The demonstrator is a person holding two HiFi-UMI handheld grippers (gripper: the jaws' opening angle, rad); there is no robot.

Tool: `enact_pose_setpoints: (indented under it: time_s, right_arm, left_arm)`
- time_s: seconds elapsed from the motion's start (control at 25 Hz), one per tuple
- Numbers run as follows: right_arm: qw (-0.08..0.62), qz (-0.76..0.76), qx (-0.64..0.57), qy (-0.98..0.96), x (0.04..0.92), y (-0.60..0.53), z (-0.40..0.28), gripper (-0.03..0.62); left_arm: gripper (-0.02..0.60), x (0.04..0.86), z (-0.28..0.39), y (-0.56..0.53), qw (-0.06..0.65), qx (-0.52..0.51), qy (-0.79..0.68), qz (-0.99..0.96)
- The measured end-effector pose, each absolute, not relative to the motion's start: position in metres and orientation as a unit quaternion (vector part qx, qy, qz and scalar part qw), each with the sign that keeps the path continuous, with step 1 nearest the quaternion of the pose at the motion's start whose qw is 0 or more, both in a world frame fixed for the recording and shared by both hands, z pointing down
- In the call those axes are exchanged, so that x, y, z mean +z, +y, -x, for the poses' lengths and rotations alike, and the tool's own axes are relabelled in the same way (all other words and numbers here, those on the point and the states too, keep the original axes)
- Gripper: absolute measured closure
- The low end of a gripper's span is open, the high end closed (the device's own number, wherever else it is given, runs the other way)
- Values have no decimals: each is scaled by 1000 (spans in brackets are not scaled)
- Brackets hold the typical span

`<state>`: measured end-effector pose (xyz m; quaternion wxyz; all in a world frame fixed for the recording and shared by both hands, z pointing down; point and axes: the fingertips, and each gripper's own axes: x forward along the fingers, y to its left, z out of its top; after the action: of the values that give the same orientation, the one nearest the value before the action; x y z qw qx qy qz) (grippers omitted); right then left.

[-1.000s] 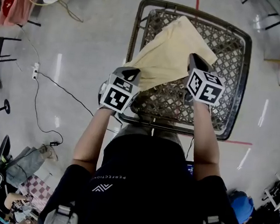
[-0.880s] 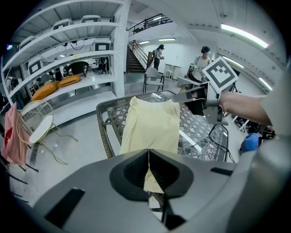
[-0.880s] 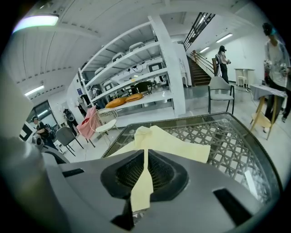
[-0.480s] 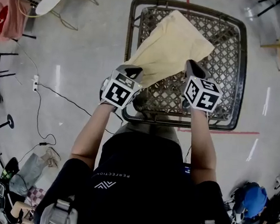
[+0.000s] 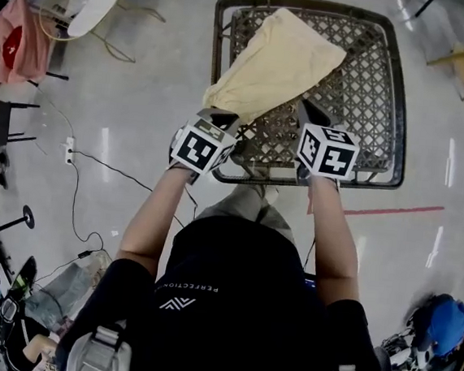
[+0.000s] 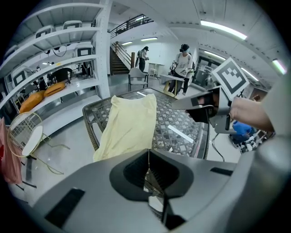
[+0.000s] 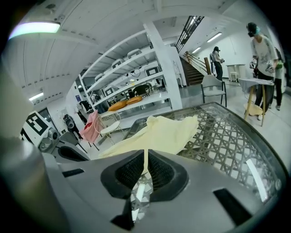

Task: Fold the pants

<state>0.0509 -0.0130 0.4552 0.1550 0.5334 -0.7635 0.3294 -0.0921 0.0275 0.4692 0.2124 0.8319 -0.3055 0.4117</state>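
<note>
1. the pants (image 5: 280, 63) lay stretched in one long pale yellow strip, slanting across the metal lattice table (image 5: 372, 88), and their near corner spilled over the table's near-left edge.
2. the left gripper (image 6: 148, 157) had its jaws pressed together. only a thin pale sliver showed between them, which by the look of it was the cloth's edge at that near corner.
3. the right gripper (image 7: 145, 159) pinched a narrow fold of the same yellow cloth, at the strip's near right side.
4. so both near corners were in hand, and that was about all that was done!
5. no crosswise fold showed anywhere, and whether the legs were already doubled over each other could not be told.
6. my read: it was early going, with the near end yet to be carried over the far end and the bundle squared up on the table.
</note>
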Motion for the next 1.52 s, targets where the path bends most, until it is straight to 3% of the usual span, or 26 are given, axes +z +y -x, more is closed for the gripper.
enact_pose_setpoints:
  time_s: [0.56, 1.24, 1.4, 1.52]
  right_arm:
    - [156, -495, 335, -787, 457, 61, -4, 545]
    - [161, -499, 371, -766, 476, 31, 51, 543]
    - [160, -493, 386, -764, 479, 23, 63, 543]
    - [165, -492, 392, -759, 486, 16, 69, 542]
  left_arm:
    - [569, 464, 123, 69, 183, 427, -297, -834]
    - [565, 483, 147, 1, 169, 435, -187, -864]
    - [499, 489, 143, -9, 170, 443, -152, -867]
    - [490, 494, 140, -14, 168, 448, -125, -869]
